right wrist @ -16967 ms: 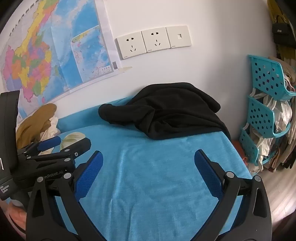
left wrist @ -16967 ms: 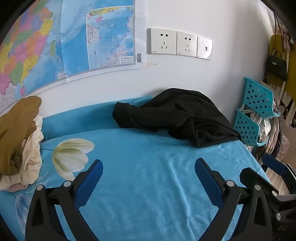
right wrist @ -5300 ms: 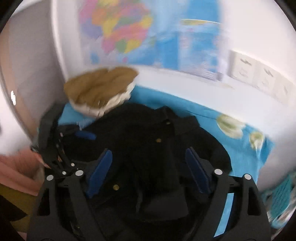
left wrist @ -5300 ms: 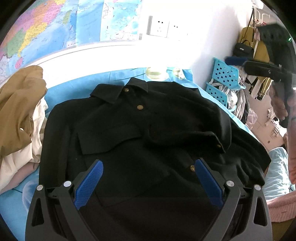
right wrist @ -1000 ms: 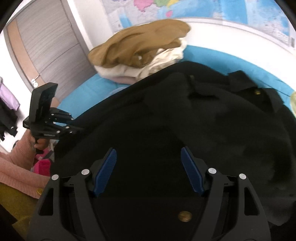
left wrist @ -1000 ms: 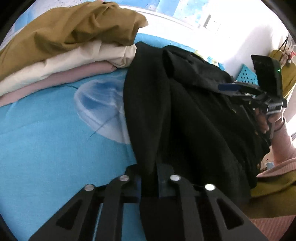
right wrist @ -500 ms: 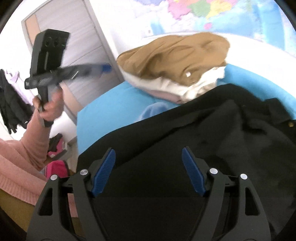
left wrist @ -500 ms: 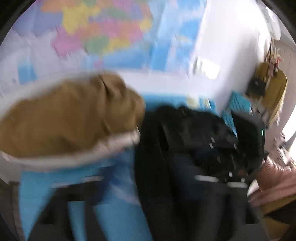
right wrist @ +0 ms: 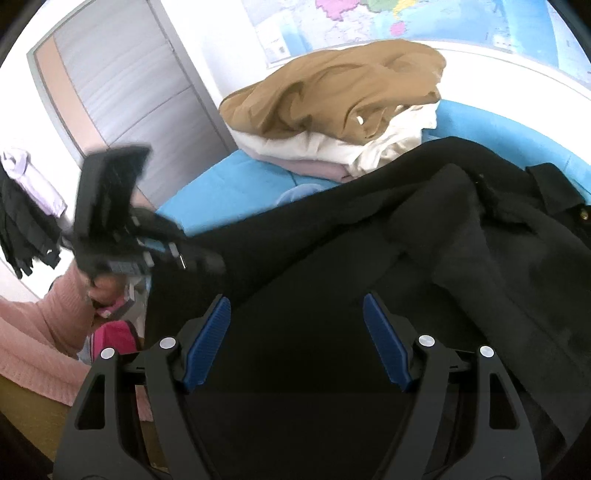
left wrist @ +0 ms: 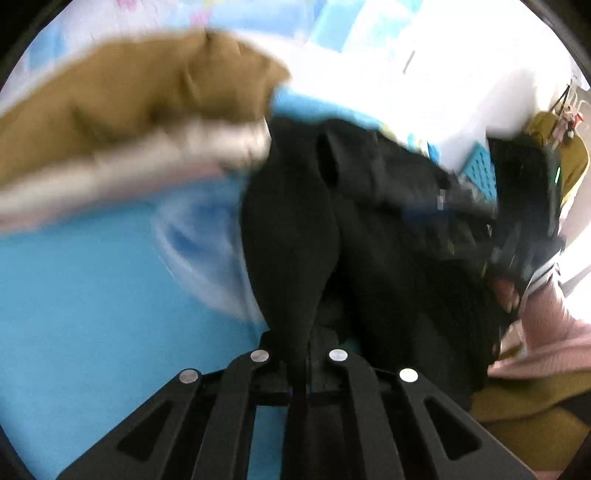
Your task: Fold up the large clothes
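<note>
A black button-up jacket [right wrist: 424, 240] lies spread on the blue bed cover [right wrist: 229, 192]. My left gripper [left wrist: 301, 354] is shut on the jacket's left sleeve [left wrist: 291, 236], which runs up from between the jaws. It also shows blurred in the right wrist view [right wrist: 199, 260], at the sleeve end. My right gripper [right wrist: 295, 339] is open, its blue pads over the jacket's front, holding nothing. It shows blurred in the left wrist view [left wrist: 436, 212], over the jacket's right side.
A stack of folded clothes, brown on top of cream and pink [right wrist: 340, 99], sits on the bed beside the jacket's collar. A map [right wrist: 424, 18] hangs on the wall. A teal basket [left wrist: 480, 170] stands beyond the bed. A grey door [right wrist: 122, 92] is at left.
Half a second ago my left gripper was up in the air; now it is down at the bed edge, shut on the sleeve. My right gripper stays open over the jacket.
</note>
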{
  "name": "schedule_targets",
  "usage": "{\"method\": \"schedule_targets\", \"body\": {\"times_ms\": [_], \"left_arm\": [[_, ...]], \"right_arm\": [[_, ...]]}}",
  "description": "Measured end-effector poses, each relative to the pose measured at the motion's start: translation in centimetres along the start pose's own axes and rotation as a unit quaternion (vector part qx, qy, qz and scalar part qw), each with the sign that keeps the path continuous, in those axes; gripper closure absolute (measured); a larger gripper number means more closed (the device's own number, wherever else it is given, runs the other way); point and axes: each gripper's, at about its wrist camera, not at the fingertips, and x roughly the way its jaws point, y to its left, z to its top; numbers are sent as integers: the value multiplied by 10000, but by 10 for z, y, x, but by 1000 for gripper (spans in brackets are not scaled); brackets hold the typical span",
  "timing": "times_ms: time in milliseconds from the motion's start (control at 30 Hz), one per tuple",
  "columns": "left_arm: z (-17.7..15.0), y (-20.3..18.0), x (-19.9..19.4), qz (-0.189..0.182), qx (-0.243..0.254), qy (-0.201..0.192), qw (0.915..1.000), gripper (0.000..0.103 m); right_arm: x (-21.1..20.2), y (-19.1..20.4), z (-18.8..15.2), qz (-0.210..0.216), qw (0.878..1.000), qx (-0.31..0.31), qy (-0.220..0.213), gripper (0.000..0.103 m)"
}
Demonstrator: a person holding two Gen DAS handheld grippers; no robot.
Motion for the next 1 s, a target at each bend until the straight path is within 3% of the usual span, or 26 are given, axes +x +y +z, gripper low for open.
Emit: {"method": "schedule_targets", "body": {"times_ms": [100,167,233,333,400,633,733,833,900,967,1000], "left_arm": [[37,12,-46,224,-136,-580,9980,101],[59,18,-63,227,-147,-723,9970,100],[69,17,-64,272,-98,-648,9975,98],[73,21,-51,3,-234,-314,9992,89],[66,21,-36,124,-284,-139,9994,88],[49,35,-17,119,-537,145,9984,88],[49,36,-17,79,-600,108,9981,88],[52,30,-15,61,-540,125,9984,80],[54,24,-12,4,-527,165,9985,79],[58,20,-10,-21,-490,214,9986,78],[60,18,-10,-75,-476,226,9986,77]], "right_arm": [[-7,-3,3,-61,9999,52,-126,29],[-12,-6,5,-64,9996,117,-246,29],[-14,-7,7,-40,9995,139,-296,29],[-11,-4,8,11,9995,126,-298,29],[-8,4,8,119,9996,25,-258,27],[46,66,9,1104,9920,-488,359,24],[72,91,10,1604,9842,-499,558,15],[98,123,11,1818,9798,-580,598,12],[113,137,10,1688,9818,-643,579,26],[123,143,12,1521,9841,-685,609,101],[122,140,13,1624,9826,-598,673,100]]}}
